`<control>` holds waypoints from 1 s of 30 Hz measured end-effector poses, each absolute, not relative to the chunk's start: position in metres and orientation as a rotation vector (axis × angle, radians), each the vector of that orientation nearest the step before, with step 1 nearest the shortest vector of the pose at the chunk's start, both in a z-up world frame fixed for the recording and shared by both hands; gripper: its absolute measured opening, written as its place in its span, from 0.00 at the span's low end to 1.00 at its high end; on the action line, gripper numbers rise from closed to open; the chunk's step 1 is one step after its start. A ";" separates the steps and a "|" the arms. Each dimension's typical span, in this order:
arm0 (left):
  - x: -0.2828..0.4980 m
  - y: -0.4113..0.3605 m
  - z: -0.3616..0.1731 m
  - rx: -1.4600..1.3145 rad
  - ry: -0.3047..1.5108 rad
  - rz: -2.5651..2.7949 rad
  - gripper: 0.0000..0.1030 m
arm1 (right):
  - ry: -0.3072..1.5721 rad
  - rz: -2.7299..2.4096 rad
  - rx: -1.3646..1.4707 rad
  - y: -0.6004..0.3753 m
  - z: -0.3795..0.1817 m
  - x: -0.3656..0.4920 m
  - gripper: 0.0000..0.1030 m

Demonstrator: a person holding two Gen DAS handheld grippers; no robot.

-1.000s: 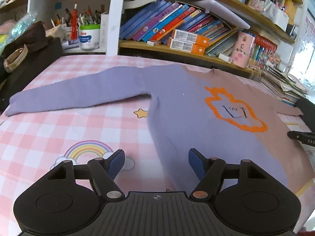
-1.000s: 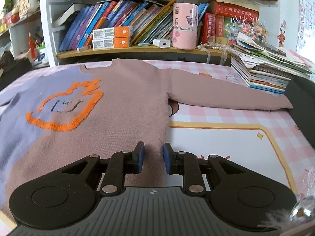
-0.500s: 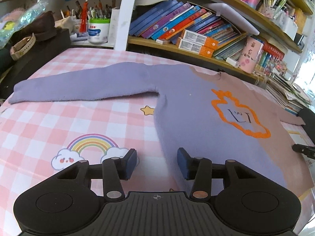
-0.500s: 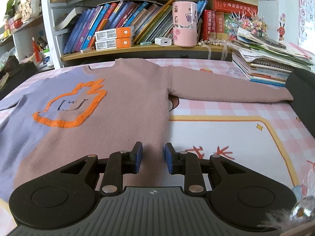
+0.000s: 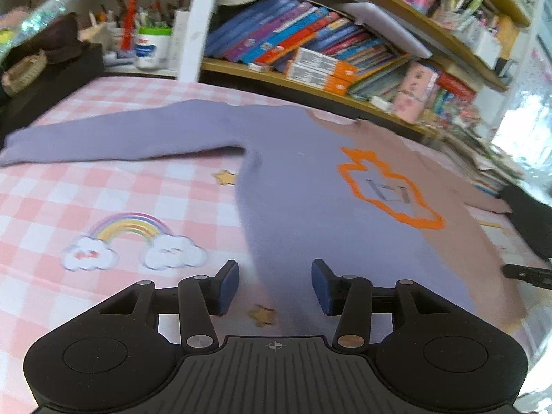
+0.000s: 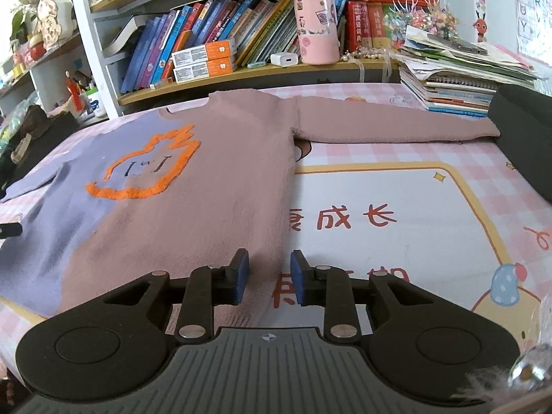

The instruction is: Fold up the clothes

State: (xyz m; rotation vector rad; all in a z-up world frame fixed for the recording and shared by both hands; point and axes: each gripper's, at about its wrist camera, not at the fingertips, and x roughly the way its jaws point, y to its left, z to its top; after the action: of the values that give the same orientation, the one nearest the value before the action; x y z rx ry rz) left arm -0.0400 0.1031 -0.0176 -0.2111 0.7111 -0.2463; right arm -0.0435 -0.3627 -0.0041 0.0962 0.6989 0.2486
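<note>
Lying flat ahead of both sets of fingers: sweater (image 5: pixel 310 186), sleeves stretched outward. Hovering spread over its lilac hem corner, left gripper (image 5: pixel 274 284); straddling the brown side edge, parted and pinching nothing, right gripper (image 6: pixel 269 277). Risking a snagged single layer or bunched knit if closing unevenly.

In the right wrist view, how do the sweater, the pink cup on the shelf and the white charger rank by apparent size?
1. sweater, largest by far
2. pink cup
3. white charger, smallest; it stands beside the cup, so the comparison is fair.
</note>
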 end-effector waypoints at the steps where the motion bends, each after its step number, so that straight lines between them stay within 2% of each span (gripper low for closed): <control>1: -0.041 0.102 -0.018 -0.215 0.710 -0.255 0.45 | 0.700 0.251 0.098 -0.362 -0.004 -0.044 0.18; 3: -0.043 0.099 -0.019 -0.222 0.707 -0.272 0.44 | 0.700 0.255 0.101 -0.362 -0.004 -0.045 0.16; 5: -0.045 0.096 -0.020 -0.230 0.704 -0.290 0.37 | 0.698 0.259 0.107 -0.363 -0.004 -0.046 0.12; 6: -0.045 0.096 -0.021 -0.234 0.704 -0.297 0.19 | 0.695 0.258 0.111 -0.363 -0.004 -0.046 0.12; 7: -0.044 0.098 -0.023 -0.239 0.705 -0.296 0.10 | 0.692 0.257 0.114 -0.363 -0.004 -0.046 0.11; 9: -0.041 0.105 -0.024 -0.255 0.700 -0.302 0.06 | 0.689 0.255 0.112 -0.361 -0.004 -0.044 0.10; 26: -0.028 0.116 -0.025 -0.229 0.686 -0.260 0.06 | 0.686 0.261 0.069 -0.342 -0.004 -0.033 0.09; 30: -0.035 0.118 -0.023 -0.231 0.692 -0.237 0.11 | 0.684 0.260 0.097 -0.345 -0.003 -0.039 0.10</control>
State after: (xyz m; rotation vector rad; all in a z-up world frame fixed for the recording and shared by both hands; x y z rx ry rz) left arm -0.0347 0.1175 -0.0230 -0.2308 0.6920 -0.2369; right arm -0.0386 -0.3451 -0.0030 0.0966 0.6836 0.2605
